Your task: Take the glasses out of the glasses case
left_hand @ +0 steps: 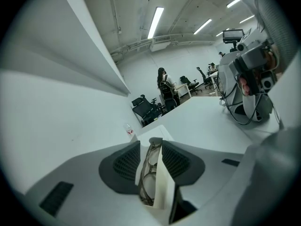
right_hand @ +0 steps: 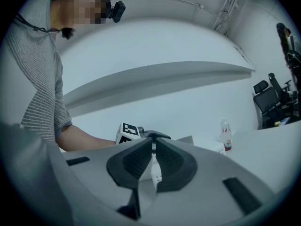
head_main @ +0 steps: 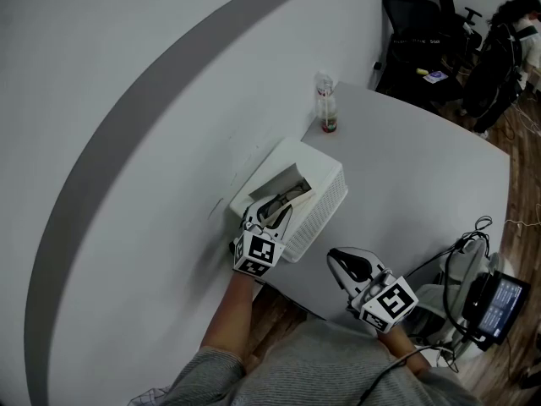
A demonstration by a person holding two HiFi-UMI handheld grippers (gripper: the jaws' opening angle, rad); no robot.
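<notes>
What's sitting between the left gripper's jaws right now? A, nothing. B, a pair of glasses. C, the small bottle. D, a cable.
B: in the left gripper view the left gripper is clamped on the glasses, with a white flap pinched alongside them, and the bottle stands well away from it.

one glasses case (head_main: 325,189), one glasses (left_hand: 148,173), one bottle (head_main: 326,104)
</notes>
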